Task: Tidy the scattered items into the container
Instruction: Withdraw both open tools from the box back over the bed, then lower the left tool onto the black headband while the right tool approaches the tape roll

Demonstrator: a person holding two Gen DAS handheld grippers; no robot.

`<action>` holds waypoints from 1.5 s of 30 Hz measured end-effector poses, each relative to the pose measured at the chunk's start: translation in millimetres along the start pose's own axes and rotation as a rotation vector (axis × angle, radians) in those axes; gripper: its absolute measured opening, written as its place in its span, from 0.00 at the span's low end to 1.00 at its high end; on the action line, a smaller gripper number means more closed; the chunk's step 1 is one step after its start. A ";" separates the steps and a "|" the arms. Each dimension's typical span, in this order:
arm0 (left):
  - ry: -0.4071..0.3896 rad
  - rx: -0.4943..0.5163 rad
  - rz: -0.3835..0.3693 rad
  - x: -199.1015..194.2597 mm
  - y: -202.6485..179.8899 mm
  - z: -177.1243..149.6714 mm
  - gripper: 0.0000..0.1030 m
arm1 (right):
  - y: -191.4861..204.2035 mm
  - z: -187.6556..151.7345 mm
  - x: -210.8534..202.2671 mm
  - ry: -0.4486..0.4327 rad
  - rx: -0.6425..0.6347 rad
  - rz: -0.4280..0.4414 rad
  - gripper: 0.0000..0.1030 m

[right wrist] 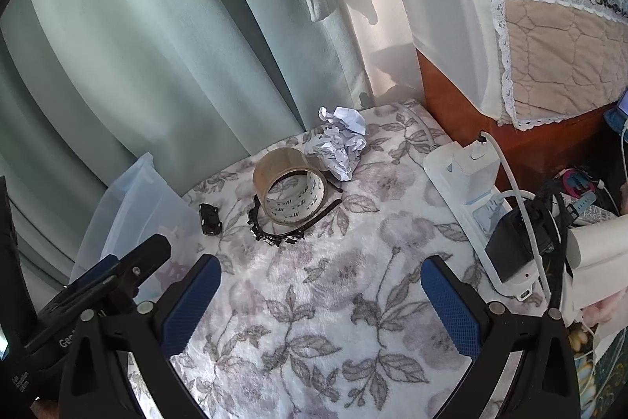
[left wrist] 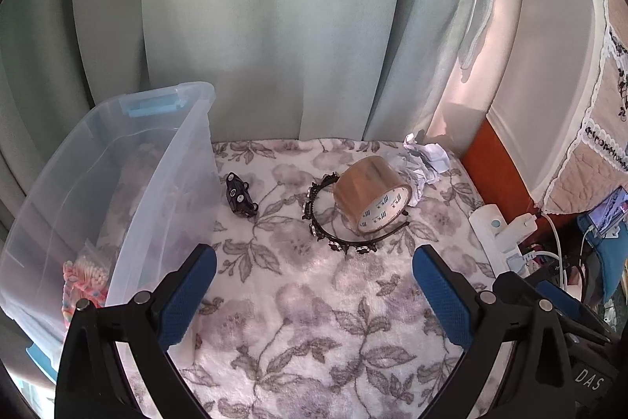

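**Four loose items left, both grippers empty**

Both tools hover over the floral blanket [left wrist: 314, 321] with nothing held. The left hand-held gripper [left wrist: 314, 291] has its blue pads spread wide apart, and the right hand-held gripper [right wrist: 321, 299] is spread just as wide.

The clear plastic bin [left wrist: 157, 191] stands at 9 to 10 o'clock from the left tool. It already holds a bag of cotton swabs [left wrist: 90, 271] and a pink knitted piece.

Loose on the blanket are four things. The tape roll [left wrist: 371, 197] lies on its side at about 12 to 1 o'clock from the left tool, its open core facing the 5 o'clock side. It rests inside the curve of the black headband [left wrist: 314, 230], whose open ends point toward 3 o'clock. The crumpled paper [left wrist: 424, 161] sits just behind the tape, touching it. The small black toy car [left wrist: 239, 201] lies near the bin wall at 11 o'clock.

Judging by position, the left tool is nearer the car and the bin, while the tape and paper lie straight ahead of the right tool at 11 to 12 o'clock.
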State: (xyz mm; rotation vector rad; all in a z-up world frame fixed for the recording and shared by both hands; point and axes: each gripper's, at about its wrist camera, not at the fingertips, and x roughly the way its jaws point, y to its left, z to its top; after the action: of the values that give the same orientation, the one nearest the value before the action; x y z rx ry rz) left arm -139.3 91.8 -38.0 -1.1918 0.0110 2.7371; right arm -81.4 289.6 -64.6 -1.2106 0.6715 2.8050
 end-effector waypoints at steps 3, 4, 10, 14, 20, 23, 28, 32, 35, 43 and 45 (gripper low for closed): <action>0.015 -0.018 -0.019 13.3 3.8 4.2 0.97 | 2.8 3.7 8.8 -0.004 -0.019 0.005 1.00; 0.018 -0.026 -0.025 17.5 5.0 5.5 0.97 | 3.6 5.1 11.4 -0.013 -0.024 0.003 1.00; 0.034 -0.030 -0.052 42.9 6.9 10.0 0.97 | -0.4 11.3 33.0 -0.008 -0.004 0.009 1.00; 0.076 -0.039 -0.092 64.4 8.4 12.0 0.97 | -1.8 12.8 48.6 0.029 0.003 0.016 1.00; 0.125 -0.067 -0.127 89.2 10.6 17.5 0.97 | -6.4 20.4 60.2 0.031 0.040 0.035 1.00; 0.131 -0.079 -0.105 99.5 14.2 18.6 0.97 | -6.8 24.5 66.4 0.022 0.045 0.038 0.99; 0.144 -0.110 -0.102 117.6 21.0 17.5 0.97 | -4.4 26.6 87.4 0.052 0.062 0.072 0.90; 0.150 -0.092 -0.081 131.0 20.5 16.1 0.97 | 3.1 27.2 104.9 0.083 0.031 0.078 0.74; 0.159 -0.095 -0.076 140.4 23.4 15.3 0.96 | 7.3 28.4 113.0 0.088 0.021 0.103 0.68; 0.203 -0.095 -0.079 168.0 29.0 8.7 0.80 | 17.7 30.7 134.0 0.092 0.027 0.155 0.51; 0.213 -0.095 -0.084 175.4 29.1 9.0 0.76 | 20.0 31.2 142.8 0.104 0.032 0.164 0.47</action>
State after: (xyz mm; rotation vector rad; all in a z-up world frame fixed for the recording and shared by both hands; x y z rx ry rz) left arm -267.7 88.2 -161.2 -1.4695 -0.1429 2.5522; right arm -206.6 261.7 -137.6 -1.3632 0.8553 2.8634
